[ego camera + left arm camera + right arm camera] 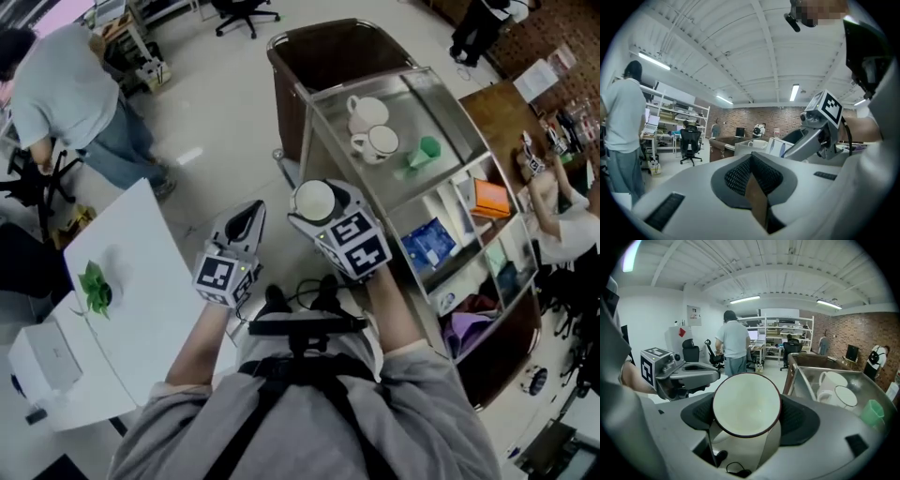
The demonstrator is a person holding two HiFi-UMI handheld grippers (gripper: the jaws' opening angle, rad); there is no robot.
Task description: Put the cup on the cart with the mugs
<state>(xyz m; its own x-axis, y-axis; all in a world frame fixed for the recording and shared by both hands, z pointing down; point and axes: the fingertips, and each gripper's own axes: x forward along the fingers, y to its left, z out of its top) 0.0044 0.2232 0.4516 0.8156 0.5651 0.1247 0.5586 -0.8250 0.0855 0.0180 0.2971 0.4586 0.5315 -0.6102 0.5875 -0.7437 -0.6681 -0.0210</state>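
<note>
Carrying the cup (746, 404) to the cart (448, 98) is judged the step in hand. The right gripper (746, 414) has its fingers (799, 416) spread wide and clamped on the cup's sides, mouth facing the camera, rim upright. In the head view the cup (314, 200) sits off the cart's near left corner, short of the top tray and above the floor.

The left gripper (752, 180) has its fingers (736, 176) pressed together with nothing between them; it hangs just left of the right one and plays no part.

Two mugs (372, 128) stand side by side on the far left of the top tray, a green item (424, 152) just right of them.

Recommendations:
- Bring the cup in over the tray's raised rim, not through it.
- Aim for the bare steel nearer than the mugs, with a gap from them and from the green item.
- Level the cup before lowering so its base lands flat.
- Release only once the base rests on the tray; withdraw straight back to avoid clipping a mug.
</note>
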